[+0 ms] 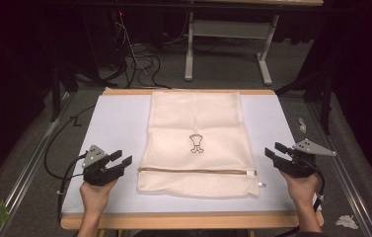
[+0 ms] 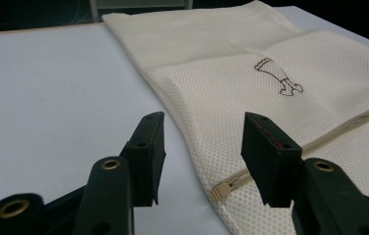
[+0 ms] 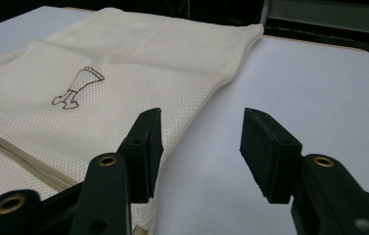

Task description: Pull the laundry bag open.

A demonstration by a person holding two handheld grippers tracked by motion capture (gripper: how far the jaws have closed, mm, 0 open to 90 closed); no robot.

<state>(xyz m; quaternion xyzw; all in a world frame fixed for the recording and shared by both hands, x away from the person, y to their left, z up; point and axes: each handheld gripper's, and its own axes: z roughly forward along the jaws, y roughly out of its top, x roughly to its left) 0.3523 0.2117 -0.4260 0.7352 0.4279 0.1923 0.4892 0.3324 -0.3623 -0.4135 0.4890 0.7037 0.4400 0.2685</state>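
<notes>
Mesh bag [image 1: 198, 140], cream, flat in the middle of the white counter [image 1: 114, 123], a small brown drawing [image 1: 196, 143] on top, zipper [image 1: 198, 171] across near the front edge. Left gripper [image 1: 122, 161] just beside the bag's left side, fingers [image 2: 145, 152] spread wide, nothing between them. Right gripper [image 1: 273, 150] near the bag's right side, not touching, fingers [image 3: 143, 147] spread too, empty. One hand [image 1: 94, 190] behind each gripper.
</notes>
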